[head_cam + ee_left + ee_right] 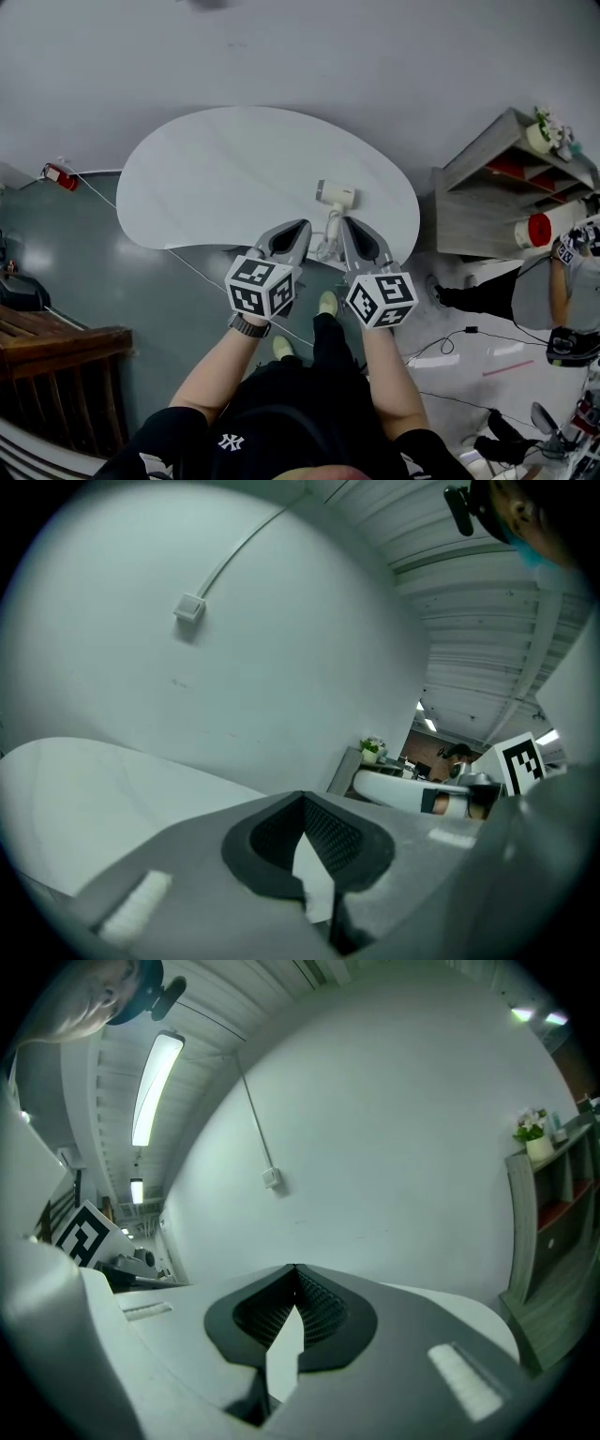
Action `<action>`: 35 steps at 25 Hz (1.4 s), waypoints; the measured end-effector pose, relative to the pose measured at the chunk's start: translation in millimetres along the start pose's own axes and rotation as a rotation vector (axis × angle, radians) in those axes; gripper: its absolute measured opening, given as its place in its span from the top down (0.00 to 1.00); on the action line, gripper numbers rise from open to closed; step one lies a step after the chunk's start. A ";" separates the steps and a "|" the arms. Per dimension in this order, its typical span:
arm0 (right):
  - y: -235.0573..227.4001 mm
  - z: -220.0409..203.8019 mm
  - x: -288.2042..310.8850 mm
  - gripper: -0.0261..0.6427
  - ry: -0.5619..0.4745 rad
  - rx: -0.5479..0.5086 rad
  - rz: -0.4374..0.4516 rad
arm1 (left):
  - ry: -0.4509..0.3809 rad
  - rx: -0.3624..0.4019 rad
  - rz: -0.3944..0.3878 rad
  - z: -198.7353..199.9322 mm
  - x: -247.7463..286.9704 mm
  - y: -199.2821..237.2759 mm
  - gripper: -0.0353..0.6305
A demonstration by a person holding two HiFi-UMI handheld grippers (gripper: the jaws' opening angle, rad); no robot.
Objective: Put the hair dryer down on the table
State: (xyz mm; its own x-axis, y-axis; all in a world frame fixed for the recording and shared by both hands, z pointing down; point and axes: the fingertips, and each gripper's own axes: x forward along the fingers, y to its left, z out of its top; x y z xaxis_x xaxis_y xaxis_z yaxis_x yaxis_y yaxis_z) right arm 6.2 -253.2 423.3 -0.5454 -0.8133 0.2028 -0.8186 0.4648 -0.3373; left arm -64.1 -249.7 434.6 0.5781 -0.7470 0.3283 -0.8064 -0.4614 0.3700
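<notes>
The small white hair dryer (pixel 336 194) already lies on its side on the white, rounded worktop (pixel 216 178), toward the near right part of the surface and a little in from the edge. Its pale cord (pixel 329 236) runs back toward the person and over that near edge. Neither tool holds anything. The left tool (pixel 305 223) has its grey jaws brought together at the tips, and its own view (pixel 302 803) shows only a sliver of white worktop through the gap lower down. The right tool (pixel 345 221) is likewise closed on nothing, its tips meeting in its own view (pixel 294 1274). Both tools hover side by side over the near edge. The dryer sits just beyond their tips and apart from both, roughly between them and a shade nearer the right one, while the cord passes through the space that separates them. The placing itself looks done, so what remains is probably a clean withdrawal. To do that well, draw both tools straight back and slightly up so that neither catches the cord. A snag there could drag the light dryer toward the edge, and the length hanging off the worktop may already pull on it a little.
</notes>
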 end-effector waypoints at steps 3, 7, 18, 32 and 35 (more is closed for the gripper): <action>19.8 11.4 -8.3 0.93 -0.023 -0.024 0.009 | -0.032 0.015 -0.009 11.6 -19.0 -8.3 0.95; 42.6 31.0 -21.3 0.93 -0.060 -0.062 0.012 | -0.084 0.030 -0.033 32.7 -44.5 -20.8 0.95; 94.2 78.1 -62.3 0.93 -0.152 -0.143 0.012 | -0.246 0.081 -0.074 89.8 -113.9 -55.2 0.95; 137.3 95.8 -77.8 0.93 -0.183 -0.197 0.024 | -0.310 0.131 -0.057 110.5 -159.1 -64.6 0.95; 141.1 95.4 -79.5 0.93 -0.183 -0.196 0.029 | -0.315 0.126 -0.051 111.9 -164.5 -63.0 0.95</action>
State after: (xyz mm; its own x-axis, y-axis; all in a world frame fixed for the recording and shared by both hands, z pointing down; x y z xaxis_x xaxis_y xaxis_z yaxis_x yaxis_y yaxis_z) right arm -48.8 -156.4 271.8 -0.5418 -0.8403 0.0205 -0.8323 0.5329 -0.1528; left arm -122.4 -151.3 260.0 0.5669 -0.8235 0.0202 -0.7979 -0.5428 0.2622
